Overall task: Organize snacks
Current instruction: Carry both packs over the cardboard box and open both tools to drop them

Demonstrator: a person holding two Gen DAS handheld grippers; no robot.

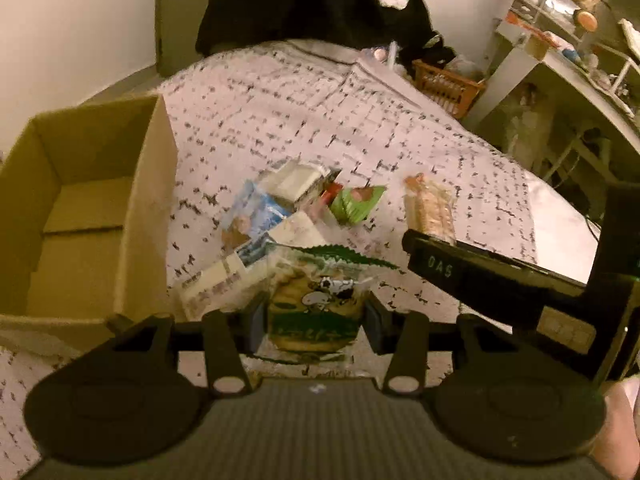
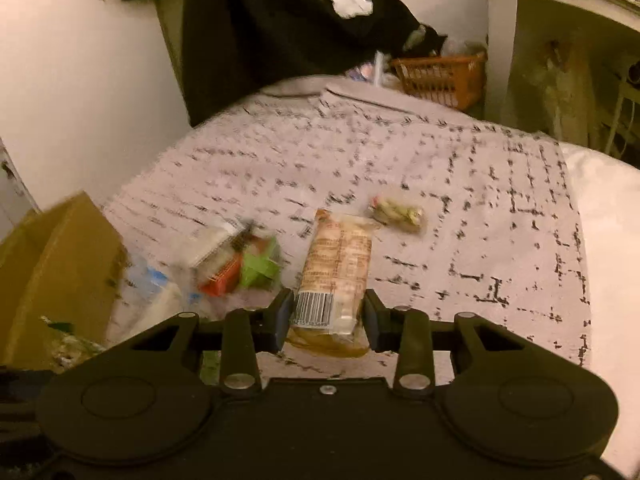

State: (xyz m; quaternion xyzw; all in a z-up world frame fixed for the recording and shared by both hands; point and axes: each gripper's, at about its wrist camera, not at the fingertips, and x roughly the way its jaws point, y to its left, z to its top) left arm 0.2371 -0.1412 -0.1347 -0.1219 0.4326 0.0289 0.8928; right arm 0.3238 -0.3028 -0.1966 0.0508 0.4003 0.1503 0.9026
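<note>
Closest in the left wrist view, the left gripper has its two fingers pinching a clear cookie packet with a green serrated top edge and a cartoon dog printed on the front; the packet sits upright between the pads, just above the patterned bedspread. Over in the right wrist view, the right gripper has its fingers closed against the sides of a long cracker packet, gripping the barcode end while the rest of the wrapper stretches away across the spread.

Just left of the held cookies stands an open cardboard box, its flaps up and its brown floor showing. Beyond the cookies lies a loose heap of snacks: a white boxed item, a blue-and-white bag, a green wrapper and a small red pack, all touching or overlapping. Farther right, well apart from the heap, a small pale sweet packet lies alone.

At the far end, dark clothing hangs against the wall, with an orange basket to its right beside a cluttered white desk.
</note>
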